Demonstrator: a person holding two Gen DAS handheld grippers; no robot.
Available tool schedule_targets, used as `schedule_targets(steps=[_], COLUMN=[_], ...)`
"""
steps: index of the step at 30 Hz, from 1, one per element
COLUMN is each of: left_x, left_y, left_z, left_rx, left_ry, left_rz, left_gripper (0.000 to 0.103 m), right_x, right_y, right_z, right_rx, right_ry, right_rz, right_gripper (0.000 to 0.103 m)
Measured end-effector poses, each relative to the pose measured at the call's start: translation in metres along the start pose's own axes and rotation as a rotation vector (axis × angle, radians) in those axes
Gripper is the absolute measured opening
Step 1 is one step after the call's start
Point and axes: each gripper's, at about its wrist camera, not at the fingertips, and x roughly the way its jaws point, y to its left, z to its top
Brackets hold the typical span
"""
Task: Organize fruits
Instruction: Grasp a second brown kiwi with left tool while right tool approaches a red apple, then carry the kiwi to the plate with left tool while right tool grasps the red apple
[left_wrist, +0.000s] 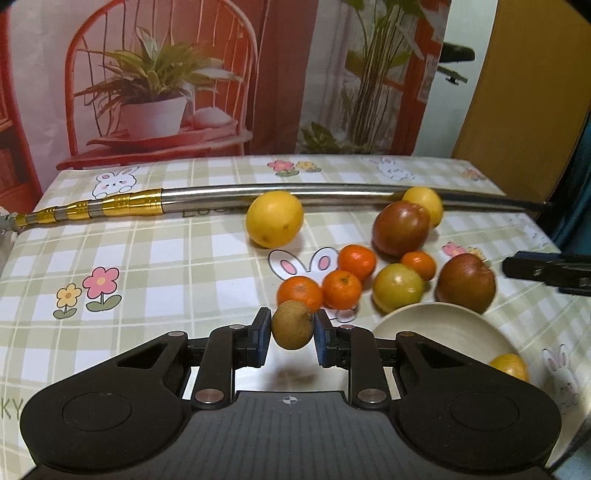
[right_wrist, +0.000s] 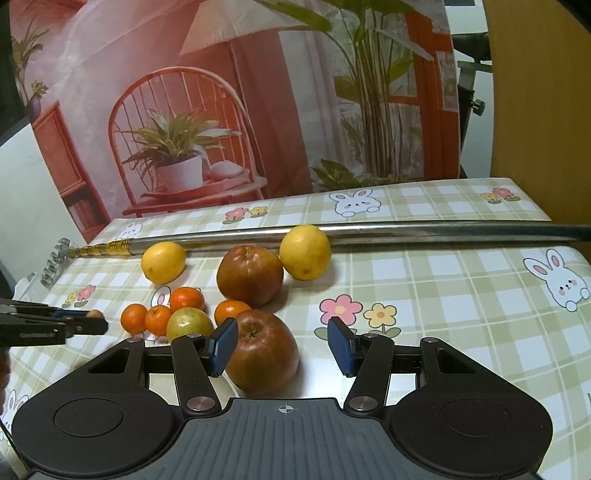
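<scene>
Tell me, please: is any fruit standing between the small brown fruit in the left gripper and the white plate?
Nothing visible blocks it. The left gripper holds the small brown fruit above the cloth, and the white plate lies just right of it, its near rim clear.

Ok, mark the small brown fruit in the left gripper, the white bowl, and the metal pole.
small brown fruit (left_wrist: 292, 329), left wrist view, centre of its skin.
white bowl (left_wrist: 436, 325), left wrist view, bare inner wall.
metal pole (right_wrist: 424, 232), right wrist view, mid shaft.

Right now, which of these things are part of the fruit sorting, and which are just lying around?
Part of the job: small brown fruit in the left gripper, tangerines, apples, lemons, green-yellow fruit, plate.

Lying about: metal pole, checked tablecloth.
</scene>
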Motion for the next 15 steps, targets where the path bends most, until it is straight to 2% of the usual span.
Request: schedule_targets(steps=[7, 15], left_x=[-0.017, -0.019], left_y=[-0.016, -0.023], left_z=[-0.004, -0.009], left_rx=[0.015, 0.015], left_ry=[-0.047, -0.052], left_rz=[0.012, -0.007], left_gripper=[0.026, 0.026], right_x=[0.010, 0.032], right_y=[-0.001, 0.005], right_z=[0.000, 0.004], right_rx=[-0.010, -0.010], right_ry=[0.028, 0.076], right_rz=[0.011, 0.047], right_gripper=[0.051, 0.062])
